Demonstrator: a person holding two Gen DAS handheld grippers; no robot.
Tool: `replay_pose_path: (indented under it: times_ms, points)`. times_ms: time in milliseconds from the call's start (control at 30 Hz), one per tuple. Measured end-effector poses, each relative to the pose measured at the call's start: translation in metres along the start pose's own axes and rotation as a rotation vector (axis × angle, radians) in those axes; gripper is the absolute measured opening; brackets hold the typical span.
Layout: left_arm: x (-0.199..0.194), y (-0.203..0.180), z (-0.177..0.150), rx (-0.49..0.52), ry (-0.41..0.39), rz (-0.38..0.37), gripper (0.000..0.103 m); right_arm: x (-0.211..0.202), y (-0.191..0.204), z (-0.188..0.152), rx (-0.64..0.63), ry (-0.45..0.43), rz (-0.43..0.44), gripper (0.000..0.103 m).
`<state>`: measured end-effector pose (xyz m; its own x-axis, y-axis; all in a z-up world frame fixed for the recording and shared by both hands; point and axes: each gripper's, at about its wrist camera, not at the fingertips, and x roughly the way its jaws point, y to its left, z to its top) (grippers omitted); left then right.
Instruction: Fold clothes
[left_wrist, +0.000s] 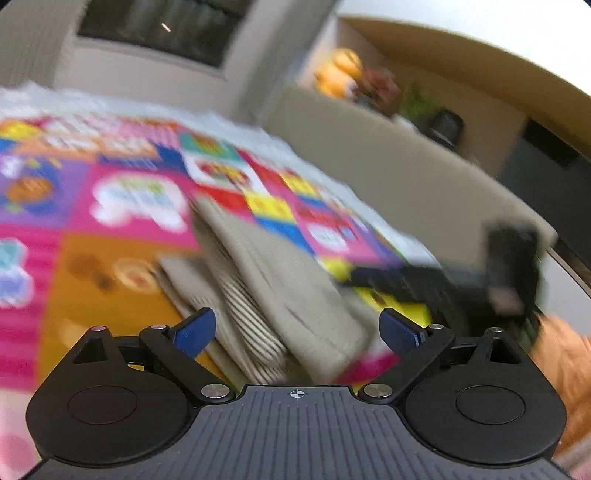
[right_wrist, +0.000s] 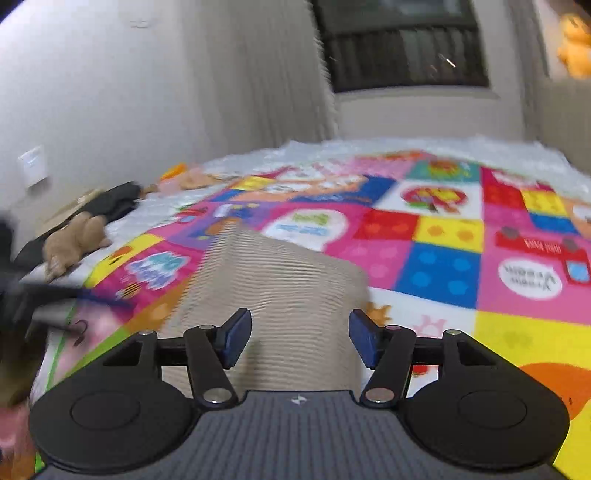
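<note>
Both views are showing me a bright patchwork play mat (right_wrist: 443, 236) of pink, yellow, blue and orange squares, lying over a white bedcover (right_wrist: 369, 146) in a room with pale walls. Beyond my right tongs (right_wrist: 301, 338) a dark window (right_wrist: 402, 48) is sitting above the far edge of the bed, a wall switch (right_wrist: 32, 166) is showing off to their left, and a brown plush toy (right_wrist: 75, 240) is lying with some dark items at the mat's left edge. Past my left tongs (left_wrist: 297, 330), far off to their right, a yellow stuffed toy (left_wrist: 340, 72) is resting on a ledge. Much of the left view is smearing with motion, so the mat's printed pictures are unreadable there, and the black shape out to the right of my left tongs is too blurred for me to identify with certainty. Something orange at that view's right edge is cut off. The beige ribbed garment (left_wrist: 273, 280) is lying folded on the mat, directly ahead of and partly beneath both pairs of tongs; in the right view it (right_wrist: 284, 288) is filling the gap between the blue pads. My left tongs are standing wide apart and gripping nothing; my right tongs are spread apart too, empty, hovering just above the cloth.
</note>
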<state>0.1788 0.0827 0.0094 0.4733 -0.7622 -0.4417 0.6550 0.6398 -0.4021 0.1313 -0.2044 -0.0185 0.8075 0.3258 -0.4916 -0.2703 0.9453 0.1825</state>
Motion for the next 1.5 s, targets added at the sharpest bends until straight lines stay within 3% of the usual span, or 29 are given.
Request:
replay_pose_path:
  times_ms: [100, 167, 200, 233, 300, 433, 500, 567, 633, 800, 833, 967, 1033, 1133, 1267, 1400, 1500]
  points:
    - [0.004, -0.002, 0.017, 0.003, -0.052, 0.051, 0.098, -0.008, 0.033, -0.021, -0.123, 0.004, 0.056, 0.060]
    - [0.021, -0.003, 0.027, 0.019, -0.038, 0.054, 0.097, 0.002, 0.053, -0.038, -0.213, 0.049, 0.022, 0.062]
    - [0.035, -0.004, 0.030, 0.028, -0.013, 0.057, 0.092, 0.007, 0.059, -0.045, -0.244, 0.063, 0.005, 0.063]
    - [0.047, -0.002, 0.030, 0.027, 0.014, 0.058, 0.079, 0.009, 0.064, -0.050, -0.275, 0.068, -0.014, 0.064]
    - [0.070, 0.001, 0.032, 0.025, 0.066, 0.062, 0.069, 0.005, 0.070, -0.052, -0.331, 0.060, -0.027, 0.064]
    - [0.092, 0.025, 0.019, -0.017, 0.131, 0.138, 0.070, -0.021, 0.041, -0.029, -0.160, 0.024, 0.043, 0.065]
    - [0.092, 0.038, 0.011, -0.076, 0.140, 0.136, 0.073, -0.030, 0.015, -0.020, -0.018, -0.002, 0.027, 0.075]
    - [0.088, 0.048, 0.005, -0.126, 0.136, 0.112, 0.074, -0.027, -0.014, -0.014, 0.121, -0.010, 0.001, 0.078]
    - [0.086, 0.052, 0.002, -0.146, 0.135, 0.100, 0.074, -0.013, -0.033, -0.014, 0.210, 0.018, -0.014, 0.078]
    - [0.079, 0.057, -0.002, -0.155, 0.137, 0.093, 0.074, 0.032, -0.042, -0.035, 0.338, 0.133, 0.089, 0.079]
    - [0.078, 0.058, -0.003, -0.157, 0.137, 0.092, 0.074, 0.034, -0.038, -0.032, 0.312, 0.131, 0.096, 0.079]
    - [0.072, 0.065, -0.001, -0.176, 0.117, 0.103, 0.074, 0.035, -0.023, -0.009, 0.170, 0.094, 0.102, 0.061]
    - [0.070, 0.069, -0.001, -0.192, 0.102, 0.104, 0.076, 0.033, -0.017, 0.005, 0.101, 0.068, 0.100, 0.060]
    - [0.069, 0.070, -0.002, -0.201, 0.096, 0.119, 0.079, 0.040, -0.011, 0.011, -0.010, 0.069, 0.058, 0.060]
    - [0.063, 0.063, -0.007, -0.200, 0.091, 0.126, 0.083, 0.055, -0.021, -0.005, 0.042, 0.140, -0.009, 0.070]
    - [0.043, 0.050, -0.011, -0.164, 0.058, 0.151, 0.083, 0.037, -0.019, -0.011, 0.021, 0.117, -0.047, 0.072]
    - [0.028, 0.046, -0.013, -0.151, 0.039, 0.214, 0.083, 0.018, 0.000, -0.008, -0.110, 0.075, -0.117, 0.073]
